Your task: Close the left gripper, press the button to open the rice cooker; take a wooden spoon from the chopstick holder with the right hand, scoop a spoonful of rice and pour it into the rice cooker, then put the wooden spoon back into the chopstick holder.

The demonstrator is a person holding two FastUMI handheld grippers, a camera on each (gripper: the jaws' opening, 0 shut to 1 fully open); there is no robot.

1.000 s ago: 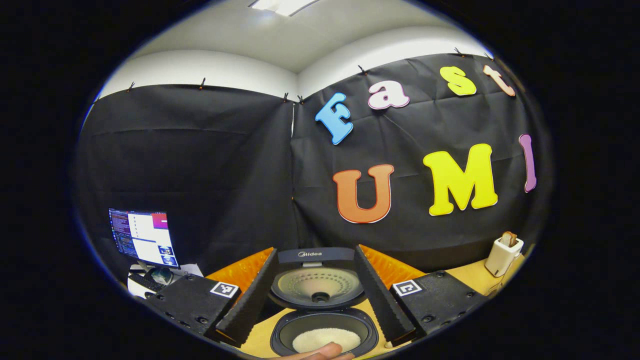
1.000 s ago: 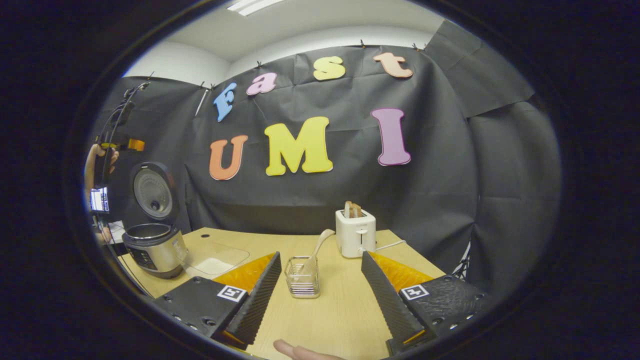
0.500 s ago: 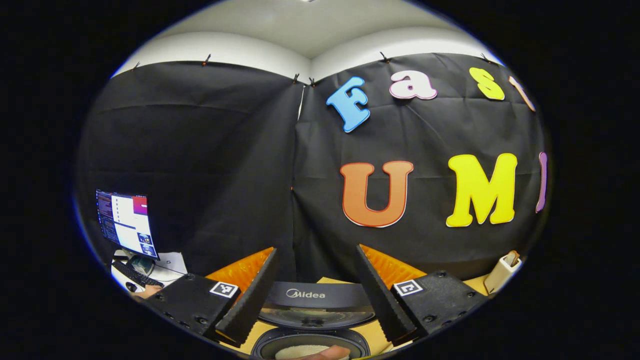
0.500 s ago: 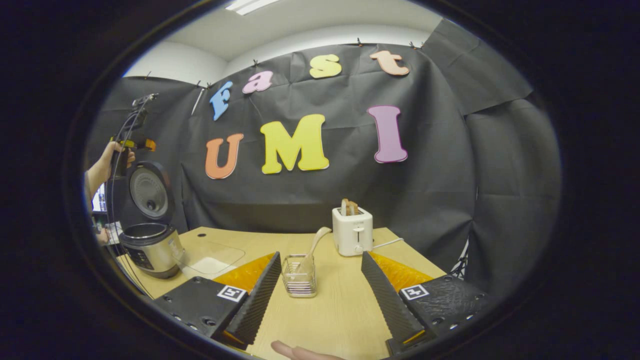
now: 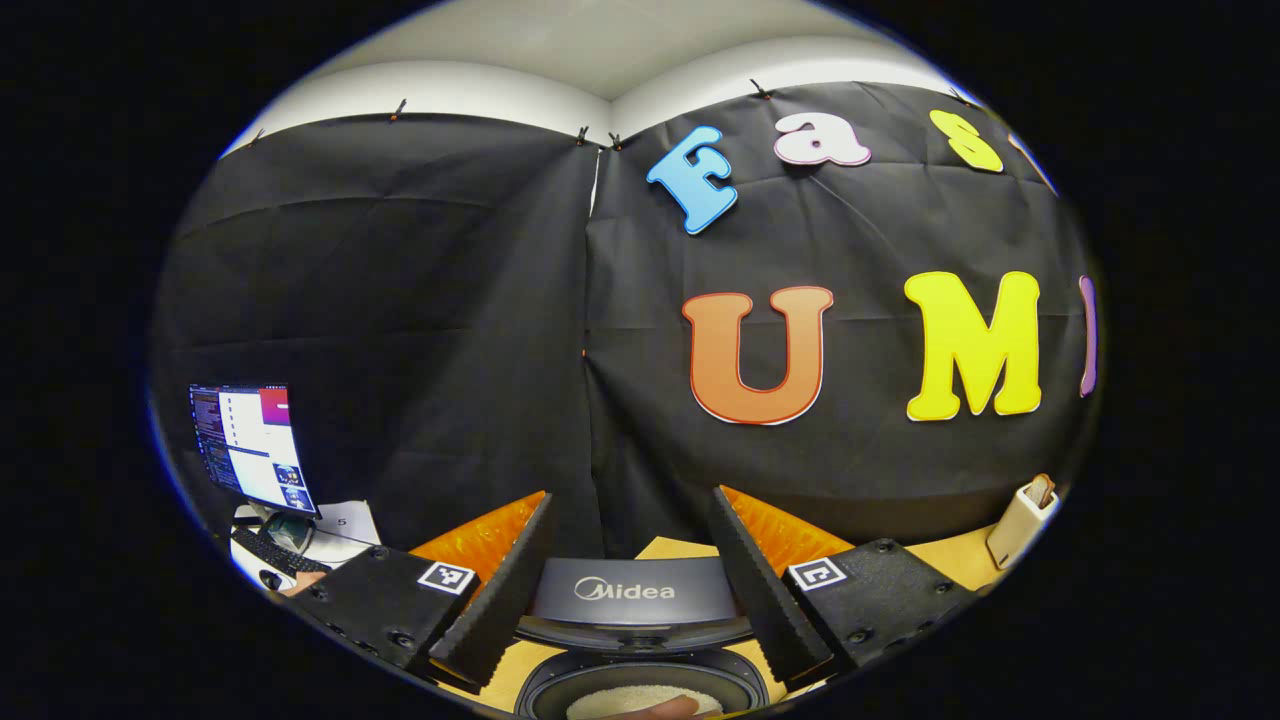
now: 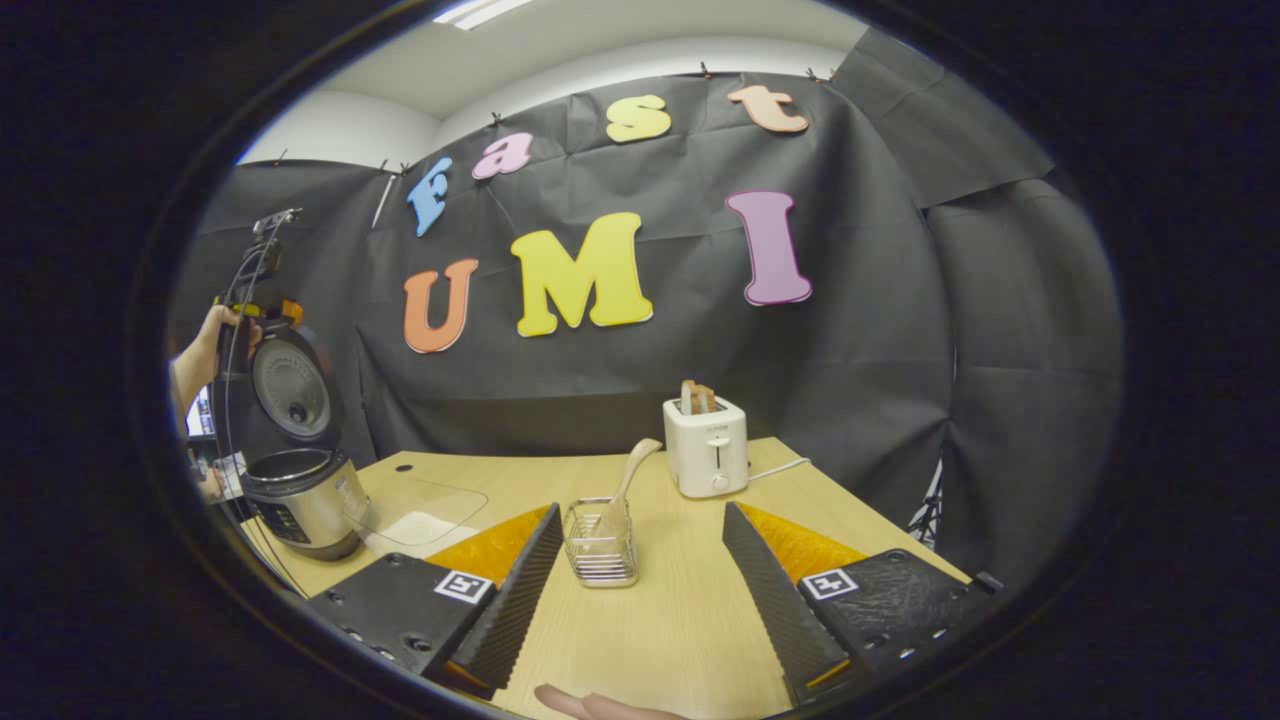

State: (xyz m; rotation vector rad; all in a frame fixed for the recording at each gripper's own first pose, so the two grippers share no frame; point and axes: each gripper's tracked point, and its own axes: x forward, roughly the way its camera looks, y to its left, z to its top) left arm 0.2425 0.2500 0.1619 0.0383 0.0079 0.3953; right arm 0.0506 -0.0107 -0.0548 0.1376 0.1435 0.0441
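The rice cooker (image 6: 300, 495) stands open at the table's left end, its lid (image 6: 290, 385) upright. In the left gripper view the lid (image 5: 630, 595) sits between my open left gripper's (image 5: 630, 500) fingers, with white rice (image 5: 640, 700) in the pot below. A hand holds that left gripper (image 6: 262, 310) above the lid's top edge. The wire chopstick holder (image 6: 600, 545) stands mid-table with the wooden spoon (image 6: 625, 480) leaning in it. My right gripper (image 6: 640, 512) is open just short of the holder, touching nothing.
A clear container with rice (image 6: 420, 510) lies next to the cooker. A white toaster (image 6: 707, 445) with its cord stands behind the holder, also seen as a toaster (image 5: 1020, 520) at far right. A monitor (image 5: 250, 445) sits off the table's left.
The left gripper has risen above the open cooker, so lid and pot dropped lower in its view. The right gripper shifted only slightly; the spoon stays in the holder.
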